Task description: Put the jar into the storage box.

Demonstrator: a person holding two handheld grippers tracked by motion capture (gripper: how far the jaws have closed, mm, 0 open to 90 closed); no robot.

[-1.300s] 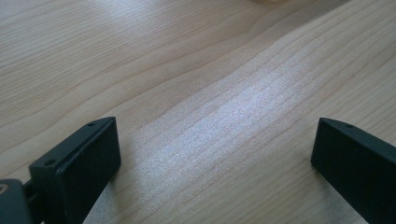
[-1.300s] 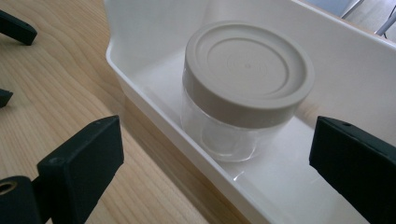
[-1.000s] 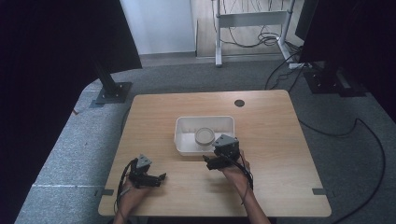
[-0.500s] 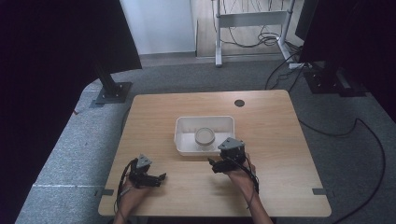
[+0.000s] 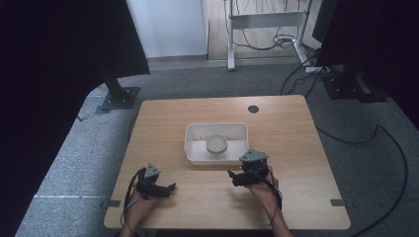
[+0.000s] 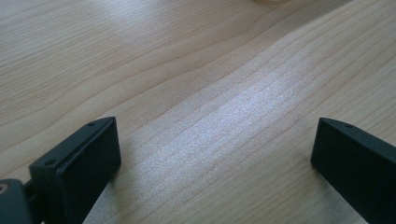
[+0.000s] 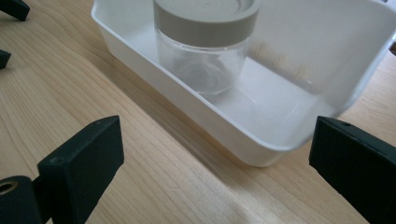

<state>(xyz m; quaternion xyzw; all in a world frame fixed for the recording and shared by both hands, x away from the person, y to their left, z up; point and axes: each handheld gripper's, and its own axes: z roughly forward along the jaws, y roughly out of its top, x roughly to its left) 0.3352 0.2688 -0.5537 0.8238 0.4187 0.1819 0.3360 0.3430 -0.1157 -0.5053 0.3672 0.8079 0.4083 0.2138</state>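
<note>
A white rectangular tray (image 5: pixel 195 148) sits mid-table, and a clear glass jar with a grey lid (image 5: pixel 217 144) stands upright inside it. In the right gripper view the jar (image 7: pixel 205 42) rises behind the tray's near wall (image 7: pixel 187 107). My right gripper (image 5: pixel 232 176) rests on the wood just in front of the tray's right corner, open and holding nothing (image 7: pixel 215 168). My left gripper (image 5: pixel 170 188) lies near the front left of the table, open over bare wood (image 6: pixel 215 154), well apart from the tray.
The wooden table (image 5: pixel 296 143) has a round cable hole (image 5: pixel 253 108) at the back right. Black stands (image 5: pixel 118 94) and cables lie on the grey floor around it. Two dark jaw tips of the left gripper (image 7: pixel 11 9) show at the top left of the right gripper view.
My right gripper has drawn back from the tray toward the table's front edge. The left gripper has stayed in place.
</note>
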